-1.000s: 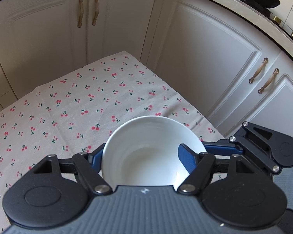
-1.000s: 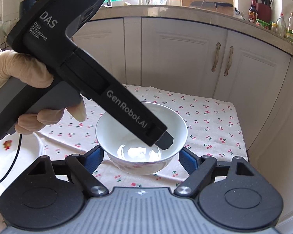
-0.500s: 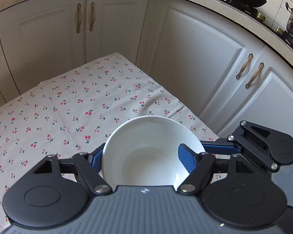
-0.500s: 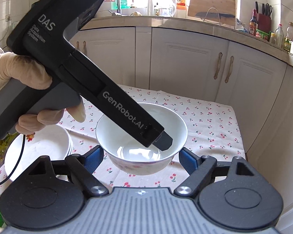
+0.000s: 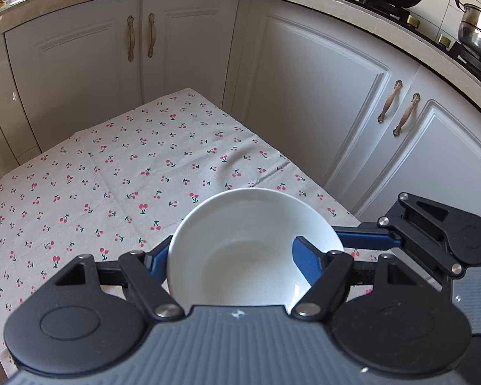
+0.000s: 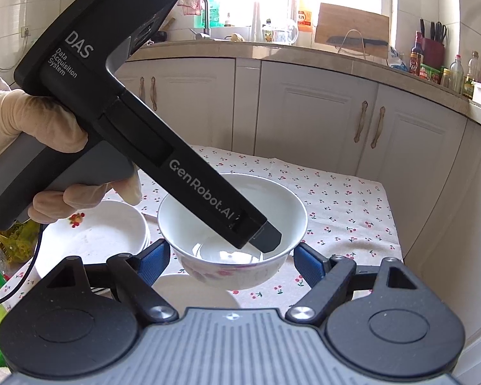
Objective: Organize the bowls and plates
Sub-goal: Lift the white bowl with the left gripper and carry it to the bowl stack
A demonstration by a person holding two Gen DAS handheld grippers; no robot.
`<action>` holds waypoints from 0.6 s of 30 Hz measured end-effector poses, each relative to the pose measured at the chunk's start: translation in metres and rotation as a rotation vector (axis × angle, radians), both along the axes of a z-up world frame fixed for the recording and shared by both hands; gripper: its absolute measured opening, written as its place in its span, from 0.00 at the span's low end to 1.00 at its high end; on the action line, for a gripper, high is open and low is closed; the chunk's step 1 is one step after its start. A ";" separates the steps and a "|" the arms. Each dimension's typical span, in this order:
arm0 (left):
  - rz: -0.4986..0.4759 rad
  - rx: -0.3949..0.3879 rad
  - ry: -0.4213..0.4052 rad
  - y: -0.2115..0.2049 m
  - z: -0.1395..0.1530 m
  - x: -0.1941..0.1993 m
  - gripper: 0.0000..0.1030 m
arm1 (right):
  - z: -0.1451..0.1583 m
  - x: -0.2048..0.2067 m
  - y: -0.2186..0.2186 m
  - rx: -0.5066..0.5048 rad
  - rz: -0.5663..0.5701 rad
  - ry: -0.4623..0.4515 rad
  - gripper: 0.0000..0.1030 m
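A white bowl (image 5: 240, 256) with a pink flower print on its outside (image 6: 231, 234) hangs in the air above the table. My left gripper (image 5: 231, 256) is shut on the bowl's rim, one blue finger (image 5: 304, 263) inside and one outside. In the right wrist view the left gripper's body (image 6: 138, 134) slants down into the bowl. My right gripper (image 6: 232, 261) is open, its blue fingers (image 6: 308, 264) on either side of the bowl, apart from it. A stack of white plates (image 6: 93, 237) lies at the left. Another white dish (image 6: 192, 292) sits under the bowl.
The table has a cherry-print cloth (image 5: 112, 173). White kitchen cabinets (image 5: 320, 96) stand close behind and to the right of it. A green and yellow packet (image 6: 3, 256) lies at the table's left edge. A cable (image 6: 19, 285) hangs from the left gripper.
The bowl has risen off the cloth in my left gripper. Both cameras have lifted and pulled back; the plate stack and the dish below the bowl have come into view.
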State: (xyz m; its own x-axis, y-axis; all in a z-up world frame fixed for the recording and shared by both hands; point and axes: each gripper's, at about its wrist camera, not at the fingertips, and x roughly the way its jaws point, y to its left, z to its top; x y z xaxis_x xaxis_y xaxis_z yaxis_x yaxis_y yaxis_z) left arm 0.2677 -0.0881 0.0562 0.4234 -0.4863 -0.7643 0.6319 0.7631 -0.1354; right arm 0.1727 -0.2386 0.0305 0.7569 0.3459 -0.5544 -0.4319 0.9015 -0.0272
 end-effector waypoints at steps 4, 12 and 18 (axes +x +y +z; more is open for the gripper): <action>0.008 -0.001 -0.002 0.002 0.000 -0.013 0.74 | 0.001 -0.011 0.001 -0.006 0.009 -0.009 0.85; 0.027 0.006 0.001 0.005 -0.009 -0.036 0.74 | -0.002 -0.032 0.002 0.002 0.033 -0.013 0.85; 0.048 0.008 0.041 0.010 -0.030 -0.044 0.74 | -0.020 -0.036 0.007 -0.006 0.051 0.044 0.85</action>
